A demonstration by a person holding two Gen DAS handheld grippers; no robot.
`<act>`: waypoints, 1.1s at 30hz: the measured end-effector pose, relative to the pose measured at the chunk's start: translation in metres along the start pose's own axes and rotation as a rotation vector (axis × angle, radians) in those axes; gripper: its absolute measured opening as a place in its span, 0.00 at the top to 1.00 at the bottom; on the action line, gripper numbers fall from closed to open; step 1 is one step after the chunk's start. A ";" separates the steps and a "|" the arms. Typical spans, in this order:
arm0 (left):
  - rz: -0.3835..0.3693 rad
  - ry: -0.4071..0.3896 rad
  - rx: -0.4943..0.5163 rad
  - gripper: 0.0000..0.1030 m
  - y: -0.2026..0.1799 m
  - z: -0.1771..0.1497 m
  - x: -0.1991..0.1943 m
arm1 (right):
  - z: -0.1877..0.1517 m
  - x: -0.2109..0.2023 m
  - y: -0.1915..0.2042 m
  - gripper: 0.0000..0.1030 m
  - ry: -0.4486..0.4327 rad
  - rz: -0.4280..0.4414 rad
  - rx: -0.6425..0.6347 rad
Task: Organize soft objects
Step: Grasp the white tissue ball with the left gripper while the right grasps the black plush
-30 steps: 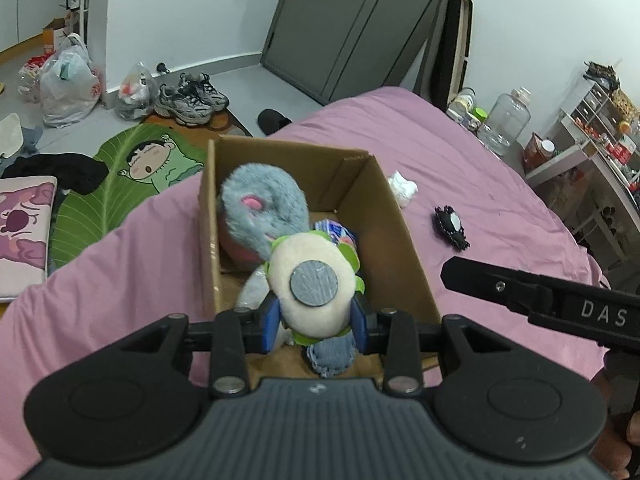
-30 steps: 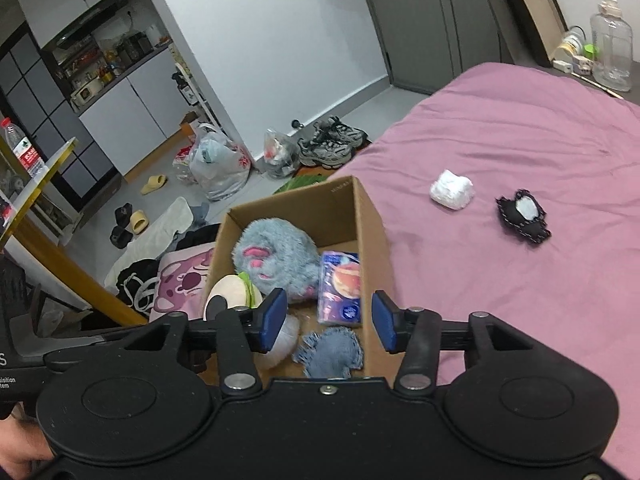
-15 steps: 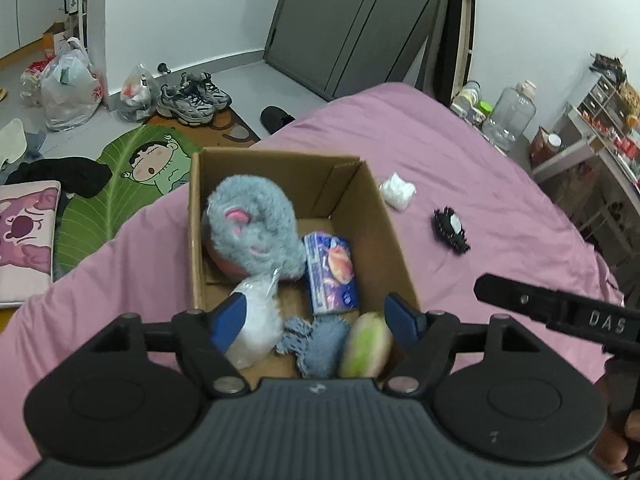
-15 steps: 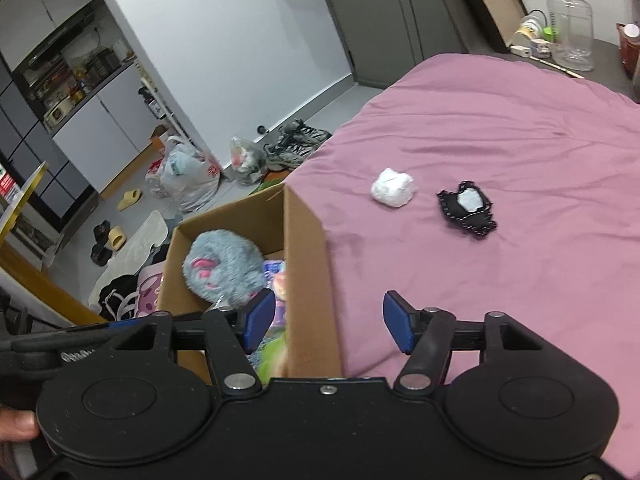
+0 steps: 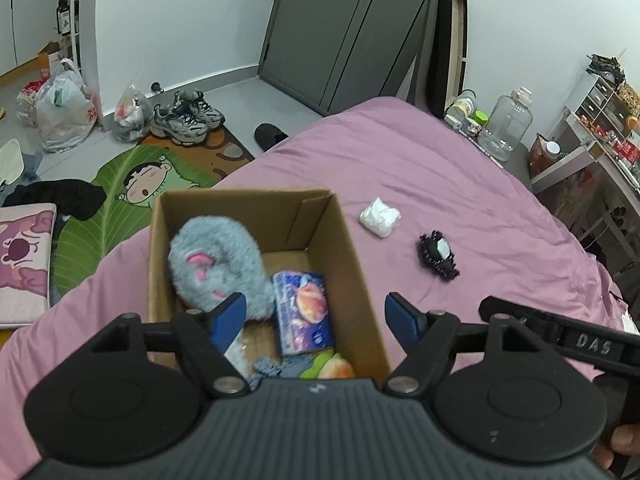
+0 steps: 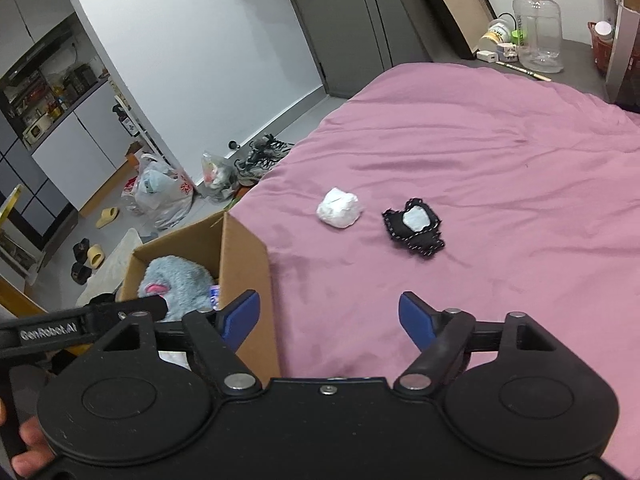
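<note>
An open cardboard box (image 5: 240, 197) stands on the pink bed. It holds a grey plush (image 5: 216, 268), a tissue pack (image 5: 304, 312), a blue knitted piece (image 5: 276, 368) and a green-and-orange plush (image 5: 332, 369). My left gripper (image 5: 316, 316) hovers open above the box's near end, holding nothing. On the bed to the right of the box lie a white soft lump (image 6: 340, 208) and a black fringed pouch (image 6: 414, 226). My right gripper (image 6: 328, 312) hangs over bare bedding short of them. Its jaws are opening and nothing is between them. The box (image 6: 244, 264) is at its left.
The pink bedspread (image 6: 500, 160) stretches to the right. On the floor beyond the bed's edge are shoes (image 5: 186, 118), plastic bags (image 5: 64, 112) and a green cartoon mat (image 5: 132, 196). A water jug (image 5: 505, 125) and shelves (image 5: 600, 128) stand at the far right.
My left gripper let go of the green-and-cream plush, which dropped into the box, and the gripper drew back. My right gripper swung right from over the box to the bed, and its jaws widened.
</note>
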State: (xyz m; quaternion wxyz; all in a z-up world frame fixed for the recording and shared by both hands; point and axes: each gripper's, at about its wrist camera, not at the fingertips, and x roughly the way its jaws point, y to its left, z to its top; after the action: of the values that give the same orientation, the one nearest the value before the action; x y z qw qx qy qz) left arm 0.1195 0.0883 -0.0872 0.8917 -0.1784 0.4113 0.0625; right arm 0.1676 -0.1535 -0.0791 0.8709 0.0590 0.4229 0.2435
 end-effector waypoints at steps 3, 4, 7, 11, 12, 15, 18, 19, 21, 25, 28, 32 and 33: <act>-0.003 -0.010 0.002 0.27 -0.008 0.005 0.002 | 0.005 0.005 -0.005 0.25 0.007 -0.008 -0.001; -0.003 -0.014 0.001 0.27 -0.010 0.006 0.003 | 0.006 0.007 -0.007 0.25 0.009 -0.010 0.000; -0.003 -0.026 -0.003 0.27 -0.017 0.010 0.006 | 0.012 0.011 -0.011 0.22 0.008 -0.026 -0.006; -0.006 -0.031 -0.005 0.27 -0.025 0.016 0.013 | 0.019 0.018 -0.017 0.22 0.012 -0.037 -0.016; -0.004 -0.031 -0.002 0.27 -0.027 0.017 0.015 | 0.020 0.019 -0.019 0.21 0.013 -0.038 -0.018; -0.003 -0.031 0.018 0.27 -0.036 0.022 0.023 | 0.023 0.023 -0.025 0.21 0.015 -0.043 -0.017; 0.002 -0.025 0.041 0.27 -0.046 0.025 0.032 | 0.025 0.028 -0.032 0.21 0.021 -0.045 -0.010; 0.007 -0.024 0.048 0.27 -0.049 0.026 0.036 | 0.026 0.031 -0.035 0.21 0.023 -0.047 -0.009; 0.016 -0.021 0.057 0.27 -0.054 0.027 0.041 | 0.027 0.034 -0.039 0.21 0.030 -0.048 -0.007; 0.032 -0.010 0.063 0.27 -0.061 0.030 0.054 | 0.030 0.044 -0.048 0.21 0.041 -0.044 -0.012; 0.042 -0.011 0.079 0.27 -0.068 0.032 0.062 | 0.032 0.051 -0.055 0.21 0.046 -0.034 -0.015; 0.052 -0.007 0.081 0.27 -0.077 0.036 0.076 | 0.034 0.061 -0.065 0.21 0.065 -0.014 0.003; 0.053 -0.008 0.084 0.27 -0.079 0.037 0.079 | 0.035 0.063 -0.067 0.21 0.069 -0.008 0.008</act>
State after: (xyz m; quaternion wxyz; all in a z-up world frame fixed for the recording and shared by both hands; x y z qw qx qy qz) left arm 0.2182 0.0259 -0.1035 0.8980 -0.1296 0.4147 0.0695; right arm 0.2524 -0.1789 -0.1226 0.8565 0.0521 0.4539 0.2402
